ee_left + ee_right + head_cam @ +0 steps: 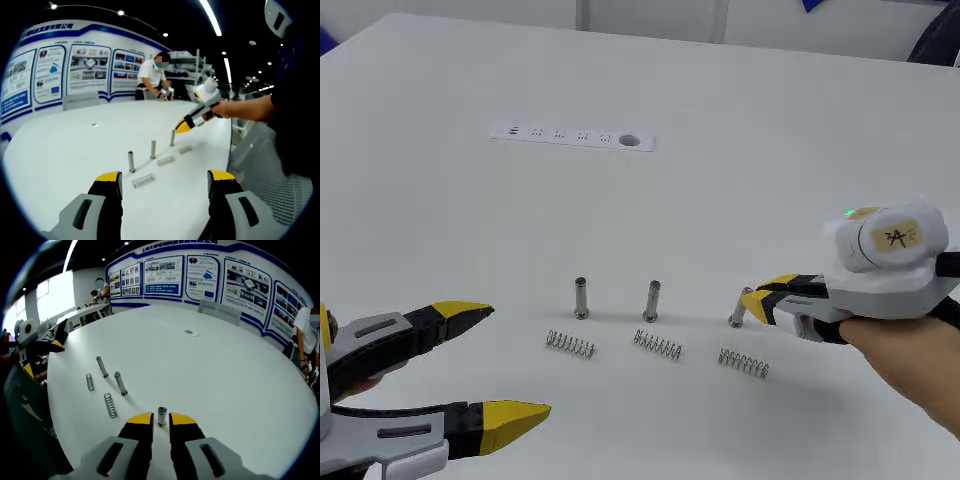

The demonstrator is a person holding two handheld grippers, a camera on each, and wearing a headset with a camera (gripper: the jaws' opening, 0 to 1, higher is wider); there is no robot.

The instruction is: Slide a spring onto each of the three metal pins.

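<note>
Three metal pins stand in a row on the white table: left pin [581, 297], middle pin [652, 300], right pin [740, 307]. One spring lies in front of each: left spring [570, 345], middle spring [658, 346], right spring [744, 363]. My right gripper [755, 303] comes in from the right, and its yellow tips sit at the right pin. In the right gripper view that pin [161, 415] stands between the nearly closed jaws of the right gripper [161, 421]. My left gripper [508, 365] hangs wide open at the lower left, short of the left spring [144, 180], holding nothing.
A white power strip [570, 136] lies farther back on the table [770, 180]. A dark chair [935, 40] stands at the far right corner. In the left gripper view a person [152, 75] stands beyond the table's far end.
</note>
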